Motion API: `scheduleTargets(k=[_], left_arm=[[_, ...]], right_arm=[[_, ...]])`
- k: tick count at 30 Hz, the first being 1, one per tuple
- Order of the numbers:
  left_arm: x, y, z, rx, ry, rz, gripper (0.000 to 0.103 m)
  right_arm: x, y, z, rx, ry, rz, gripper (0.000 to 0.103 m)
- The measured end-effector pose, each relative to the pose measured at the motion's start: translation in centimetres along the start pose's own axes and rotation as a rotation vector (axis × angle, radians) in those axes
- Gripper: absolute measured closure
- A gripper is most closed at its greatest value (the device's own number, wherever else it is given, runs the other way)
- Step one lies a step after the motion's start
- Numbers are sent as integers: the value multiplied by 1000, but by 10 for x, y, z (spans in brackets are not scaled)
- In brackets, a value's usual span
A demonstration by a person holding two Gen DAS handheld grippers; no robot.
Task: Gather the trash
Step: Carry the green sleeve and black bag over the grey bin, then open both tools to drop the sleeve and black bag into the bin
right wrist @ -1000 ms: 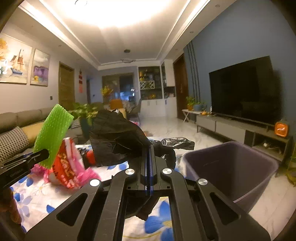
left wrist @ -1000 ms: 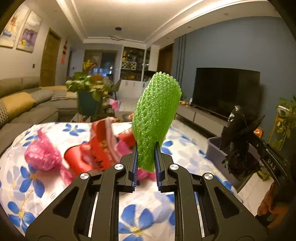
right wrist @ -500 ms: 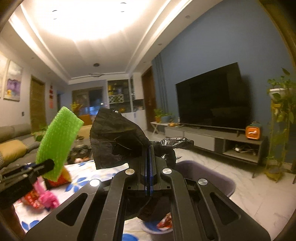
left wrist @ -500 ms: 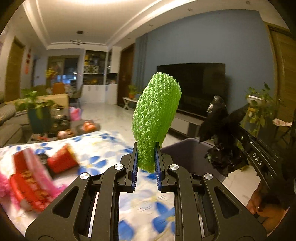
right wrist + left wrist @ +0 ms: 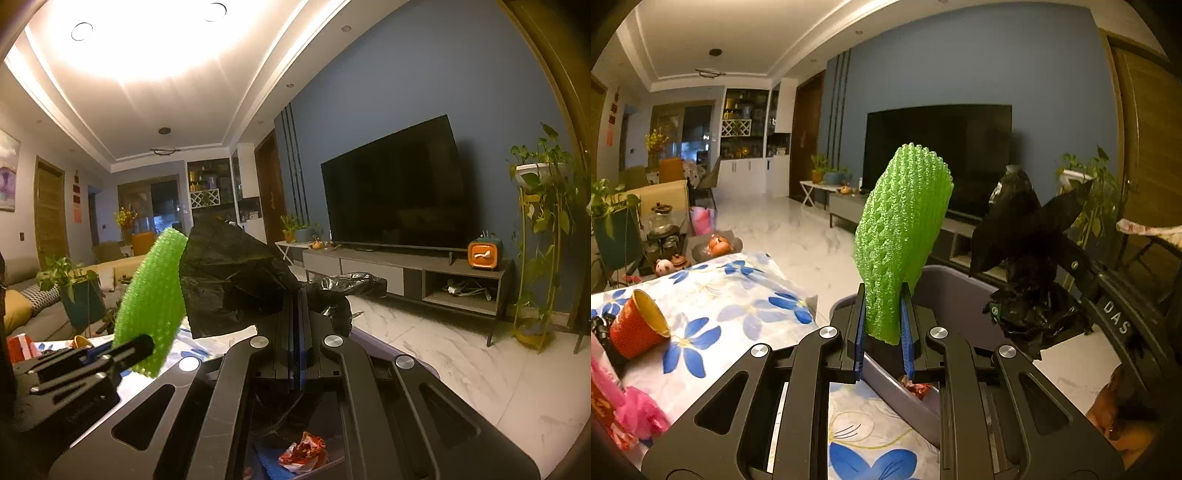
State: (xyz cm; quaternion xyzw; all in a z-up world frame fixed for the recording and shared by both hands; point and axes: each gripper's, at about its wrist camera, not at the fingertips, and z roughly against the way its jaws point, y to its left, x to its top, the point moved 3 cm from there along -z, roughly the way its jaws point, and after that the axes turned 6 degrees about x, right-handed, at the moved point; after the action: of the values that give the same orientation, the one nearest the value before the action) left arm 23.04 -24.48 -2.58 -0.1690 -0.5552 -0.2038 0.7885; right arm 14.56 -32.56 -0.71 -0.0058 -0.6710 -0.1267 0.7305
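Observation:
My left gripper is shut on a green foam net sleeve that stands upright from its pads. It hangs over the near rim of a grey trash bin. To its right, my right gripper is shut on a crumpled black plastic bag, also over the bin. In the right wrist view the green sleeve and the left gripper sit at the left. A red crumpled wrapper lies inside the bin.
A floral tablecloth left of the bin carries a tipped red cup and pink trash. Beyond are marble floor, a TV on a low stand, and a tall plant stand at right.
Both grippers have swung right, away from the table's trash and over the grey bin. Each still grips its item. The bin's inside now shows below the right gripper.

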Motion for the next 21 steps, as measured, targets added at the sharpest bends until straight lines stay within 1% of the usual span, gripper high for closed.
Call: scheduleTargets(k=[7,18,21], left_arm=[[-6,-9,-24,-26,40,0,87],[-14,-15,-46,-56,80,6,87],[-15,-14,-51,-84,90,15,86]], right_arm=[[-4,-5,-11,-2,20,-4,100],[-12,-2,-24,-1,50,-7,100],[-14,-2,-27,4,59,-8,100]])
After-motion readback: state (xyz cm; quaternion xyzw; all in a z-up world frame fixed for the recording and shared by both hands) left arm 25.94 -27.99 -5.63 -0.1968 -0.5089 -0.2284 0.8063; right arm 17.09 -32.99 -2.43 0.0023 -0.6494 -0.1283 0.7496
